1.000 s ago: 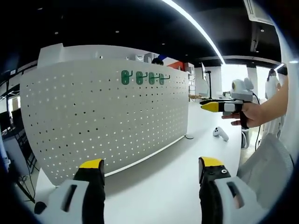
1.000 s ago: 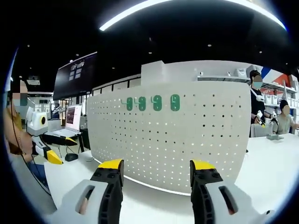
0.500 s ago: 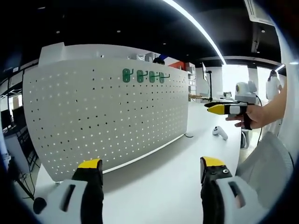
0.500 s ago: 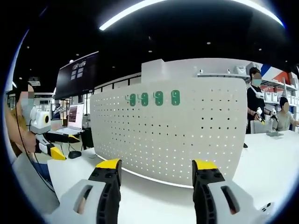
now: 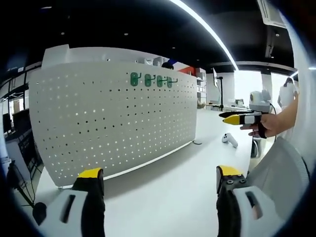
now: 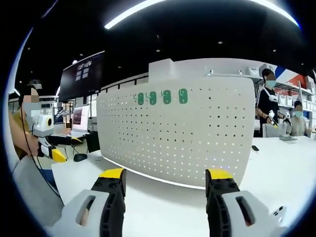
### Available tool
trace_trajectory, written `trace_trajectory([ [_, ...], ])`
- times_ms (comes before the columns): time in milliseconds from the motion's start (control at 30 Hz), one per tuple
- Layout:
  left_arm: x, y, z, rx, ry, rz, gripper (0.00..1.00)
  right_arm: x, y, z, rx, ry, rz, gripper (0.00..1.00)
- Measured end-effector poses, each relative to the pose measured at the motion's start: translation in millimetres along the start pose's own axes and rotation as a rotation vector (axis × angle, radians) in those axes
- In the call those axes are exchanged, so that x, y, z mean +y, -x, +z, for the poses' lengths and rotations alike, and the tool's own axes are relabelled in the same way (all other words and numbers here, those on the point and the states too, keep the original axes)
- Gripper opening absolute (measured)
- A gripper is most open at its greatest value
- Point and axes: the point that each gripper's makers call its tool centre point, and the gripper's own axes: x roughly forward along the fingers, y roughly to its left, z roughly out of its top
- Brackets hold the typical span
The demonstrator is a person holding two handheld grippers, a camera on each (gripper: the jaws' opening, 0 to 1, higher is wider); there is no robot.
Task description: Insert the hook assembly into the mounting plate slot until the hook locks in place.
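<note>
Four green hooks (image 5: 150, 80) hang in a row near the pegboard's (image 5: 113, 118) upper centre, unchanged from earlier. Left gripper (image 5: 160, 185) has drawn back slightly, jaws spread and empty over the white table (image 5: 168, 197). Right gripper (image 6: 166, 183) is likewise spread, empty. At right centre, a white controller (image 5: 228, 140) lies on the table.

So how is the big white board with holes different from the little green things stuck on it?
The white pegboard is big and stands upright on the table; the green hook plates are small and hang in a row of four near its top edge. The pegboard is dotted with holes all over; the green plates are solid-coloured ovals. Both face the two open grippers.
</note>
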Motion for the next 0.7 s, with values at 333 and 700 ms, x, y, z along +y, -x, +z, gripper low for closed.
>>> trace_trajectory([
  [333,1.8,11.6,-4.1,0.003,-0.014,0.019,0.99,-0.9,15.4,-7.8,0.011,-0.022,-0.011,0.65],
  [700,4.8,17.0,-0.1,-0.009,-0.007,0.033,1.0,-1.3,23.8,-8.7,-0.001,-0.042,-0.027,0.65],
])
